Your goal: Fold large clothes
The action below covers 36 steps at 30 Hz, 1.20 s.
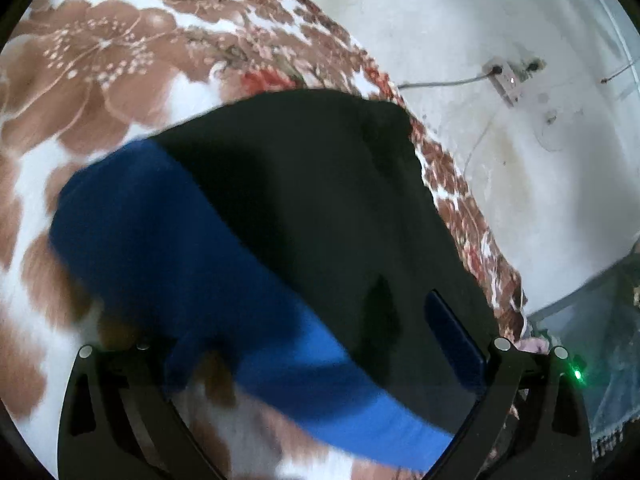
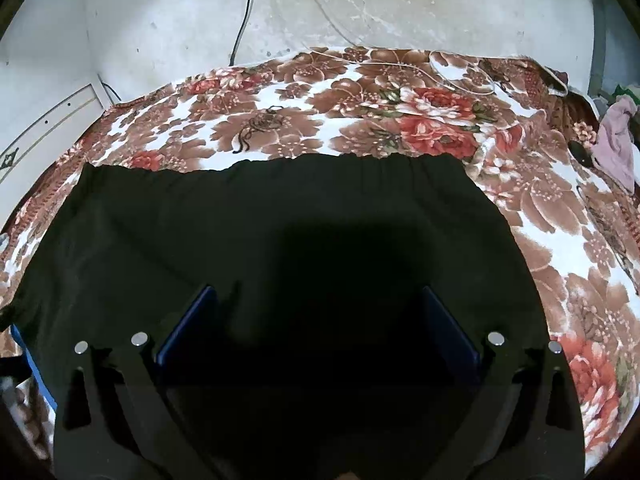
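Observation:
A large black garment (image 2: 280,216) lies spread flat on a floral blanket (image 2: 400,120), its gathered waistband along the far edge. My right gripper (image 2: 316,288) hovers low over the garment's near part, open, with both blue pads (image 2: 192,320) wide apart and nothing between them. In the blurred left wrist view the black garment (image 1: 320,200) lies over a bright blue cloth (image 1: 160,240) that sticks out to the left and front. My left gripper (image 1: 312,320) is open above both; its right pad (image 1: 452,336) is clear and the left one is blurred against the blue cloth.
The blanket (image 1: 100,60) covers a bed set against a stained white wall (image 2: 400,8). On the wall are a socket (image 1: 506,76) and a black cable (image 2: 244,12). A thin white cord (image 2: 440,76) lies near the far edge. A pink cloth (image 2: 616,140) hangs at the right.

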Motion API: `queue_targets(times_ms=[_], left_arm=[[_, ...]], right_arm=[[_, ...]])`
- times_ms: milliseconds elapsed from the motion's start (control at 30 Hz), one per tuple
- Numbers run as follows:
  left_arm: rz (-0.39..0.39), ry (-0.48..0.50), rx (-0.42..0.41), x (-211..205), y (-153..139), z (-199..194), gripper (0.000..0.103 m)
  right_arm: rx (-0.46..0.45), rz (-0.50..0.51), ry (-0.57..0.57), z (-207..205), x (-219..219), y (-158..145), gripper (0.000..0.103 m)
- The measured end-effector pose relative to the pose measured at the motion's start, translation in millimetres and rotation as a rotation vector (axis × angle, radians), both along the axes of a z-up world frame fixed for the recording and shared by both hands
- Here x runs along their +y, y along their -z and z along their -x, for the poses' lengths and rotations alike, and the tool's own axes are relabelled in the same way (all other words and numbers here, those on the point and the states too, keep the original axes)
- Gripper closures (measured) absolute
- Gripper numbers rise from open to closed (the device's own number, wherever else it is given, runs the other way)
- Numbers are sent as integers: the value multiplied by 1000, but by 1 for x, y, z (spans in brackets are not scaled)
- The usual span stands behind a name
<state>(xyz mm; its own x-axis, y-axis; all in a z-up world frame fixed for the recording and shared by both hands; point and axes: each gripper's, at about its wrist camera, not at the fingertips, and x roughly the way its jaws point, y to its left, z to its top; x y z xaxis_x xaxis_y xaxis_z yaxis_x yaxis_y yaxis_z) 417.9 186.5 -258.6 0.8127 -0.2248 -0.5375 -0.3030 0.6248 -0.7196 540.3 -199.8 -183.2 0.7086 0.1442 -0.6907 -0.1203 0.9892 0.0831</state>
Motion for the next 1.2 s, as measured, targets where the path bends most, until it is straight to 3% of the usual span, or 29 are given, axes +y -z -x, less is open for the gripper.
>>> queue_targets(times_ms=[200, 333, 367, 400, 433, 467, 533, 633, 767, 867, 900, 1000, 1200], left_arm=[[-58, -3, -34, -1, -3, -31, 5], [-44, 10, -114, 1, -6, -31, 6], [-36, 18, -136, 2, -7, -29, 10], [-27, 17, -155, 5, -6, -24, 19], [-26, 8, -148, 7, -4, -23, 63], [-21, -6, -120, 12, -1, -24, 88], [30, 20, -121, 17, 4, -27, 91], [-56, 45, -132, 9, -6, -29, 94], [-117, 66, -157, 6, -16, -27, 95], [-163, 64, -151, 3, -19, -27, 95], [-196, 61, -146, -1, -22, -27, 95], [-388, 80, -144, -26, -53, -27, 95], [-558, 142, -193, -70, -115, -27, 96]], right_arm=[[10, -29, 1, -2, 1, 0, 4], [6, -8, -4, -1, 5, 1, 4], [5, -5, -3, -1, 6, 1, 4], [6, 0, -4, -1, 7, 1, 4], [5, 5, -3, -1, 9, 2, 4], [2, 11, -2, -1, 10, 2, 4], [-2, 24, -6, 1, 13, 2, 4], [-10, 122, -8, 7, 23, 4, 4], [-1, 109, -2, 16, 24, 5, 4], [-1, 167, -2, 13, 32, 16, 4], [11, 173, -5, 10, 34, 23, 4], [21, 184, -3, 6, 37, 37, 4], [18, 195, 1, 7, 38, 40, 4]])
